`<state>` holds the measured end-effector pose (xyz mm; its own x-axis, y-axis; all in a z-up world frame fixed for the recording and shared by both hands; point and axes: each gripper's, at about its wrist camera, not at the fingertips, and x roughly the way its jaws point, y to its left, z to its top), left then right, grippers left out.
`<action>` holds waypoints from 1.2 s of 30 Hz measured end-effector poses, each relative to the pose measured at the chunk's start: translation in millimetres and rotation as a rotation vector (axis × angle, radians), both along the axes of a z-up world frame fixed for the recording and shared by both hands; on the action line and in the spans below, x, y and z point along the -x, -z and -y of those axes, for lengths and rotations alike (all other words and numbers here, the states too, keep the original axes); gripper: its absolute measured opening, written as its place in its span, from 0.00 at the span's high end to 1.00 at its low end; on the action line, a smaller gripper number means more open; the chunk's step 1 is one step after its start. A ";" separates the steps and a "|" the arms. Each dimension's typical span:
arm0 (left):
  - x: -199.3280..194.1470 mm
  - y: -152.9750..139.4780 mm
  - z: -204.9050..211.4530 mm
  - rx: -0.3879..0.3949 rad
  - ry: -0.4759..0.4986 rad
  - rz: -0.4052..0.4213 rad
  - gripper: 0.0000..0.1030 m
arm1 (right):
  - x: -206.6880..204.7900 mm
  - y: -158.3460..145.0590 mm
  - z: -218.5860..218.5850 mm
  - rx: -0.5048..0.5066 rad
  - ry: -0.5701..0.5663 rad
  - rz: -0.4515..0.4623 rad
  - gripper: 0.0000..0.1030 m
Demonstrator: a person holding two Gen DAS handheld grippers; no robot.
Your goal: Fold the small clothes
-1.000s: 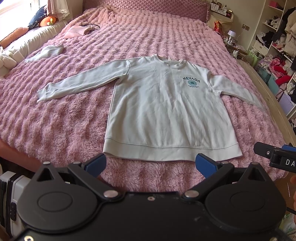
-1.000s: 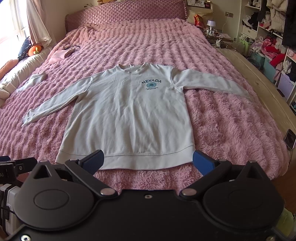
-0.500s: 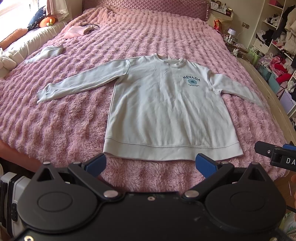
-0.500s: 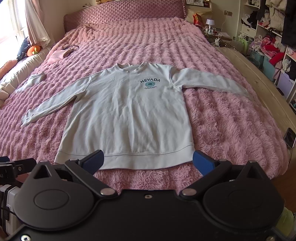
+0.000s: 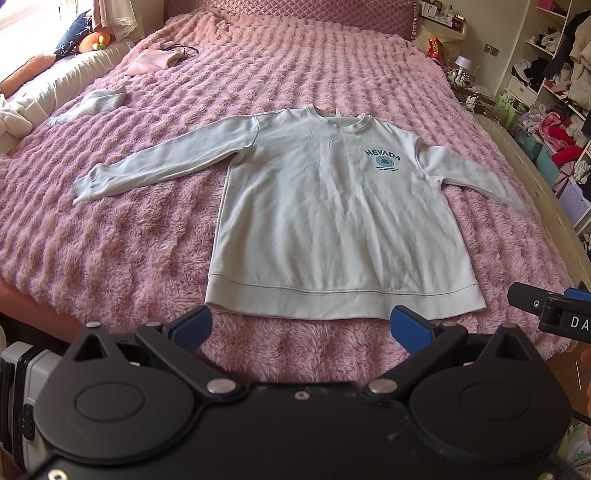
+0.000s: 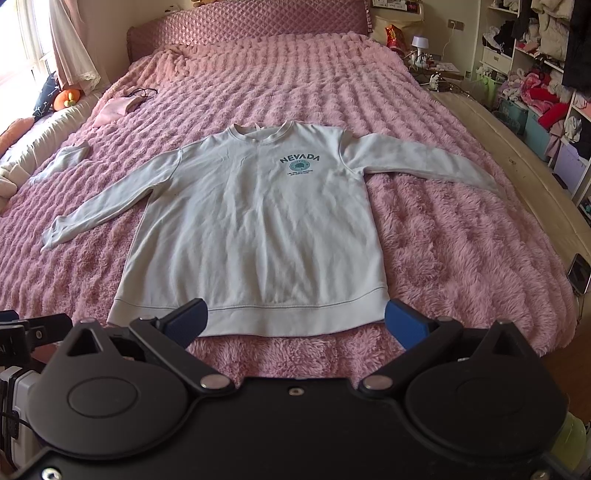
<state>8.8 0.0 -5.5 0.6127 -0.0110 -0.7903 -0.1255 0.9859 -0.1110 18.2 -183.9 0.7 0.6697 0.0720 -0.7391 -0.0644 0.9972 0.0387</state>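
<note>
One pale sweatshirt lies flat and face up on the fluffy pink bedspread, and everything else can be placed from it. Its neckline points toward the quilted pink headboard, its ribbed hem toward the cameras, and both sleeves are spread outward and slightly down. A teal "NEVADA" print sits on the chest, toward the shelf side of the neckline.

The left gripper hovers just short of the sweatshirt's hem, its jaws spread wide with nothing between the blue pads. The right gripper hangs at the same edge, a little farther toward the shelf side; its jaws are equally wide apart and empty, and in its own view the blue pads overlap the hem band, though contact with the cloth cannot be told. Part of the right gripper also shows at the edge of the left wrist view.

Beyond the sweatshirt's window-side sleeve lie a small pale folded garment and, farther toward the headboard, a pink pouch with a dark cord. An orange plush toy sits past those, off the bedspread. Past the other sleeve, beyond the bed's wooden edge, stand open shelves crowded with clothes.
</note>
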 end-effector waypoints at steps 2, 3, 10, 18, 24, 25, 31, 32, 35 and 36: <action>-0.7 0.4 0.0 -0.001 0.002 -0.001 0.00 | -0.5 1.1 0.1 0.000 0.000 0.000 0.00; -1.4 0.5 -0.1 -0.003 0.003 -0.002 0.00 | -0.7 1.3 0.0 0.000 0.000 0.000 0.00; -3.1 0.3 -1.6 -0.004 0.000 0.000 0.00 | -1.7 1.0 -0.3 0.000 -0.001 0.000 0.00; -13.3 4.5 -3.1 -0.007 -0.001 -0.010 0.00 | -10.3 14.3 5.8 -0.002 0.003 -0.007 0.00; -38.3 14.2 -33.0 0.016 -0.055 0.051 0.00 | -29.5 21.9 2.8 0.028 0.005 0.011 0.00; -44.3 16.7 -39.6 0.004 -0.068 0.066 0.00 | -37.1 25.1 1.4 0.050 0.006 0.018 0.00; -87.0 34.5 -95.7 0.036 -0.182 0.117 0.00 | -94.8 35.9 -7.8 0.094 0.003 0.055 0.00; -93.9 37.7 -106.9 0.044 -0.209 0.130 0.00 | -103.6 39.0 -9.1 0.080 -0.008 0.062 0.00; -121.1 47.2 -145.1 0.019 -0.287 0.148 0.00 | -130.3 45.8 -15.0 0.026 -0.051 0.090 0.00; -129.9 50.7 -157.5 0.000 -0.310 0.151 0.00 | -140.1 48.8 -18.5 0.015 -0.057 0.093 0.00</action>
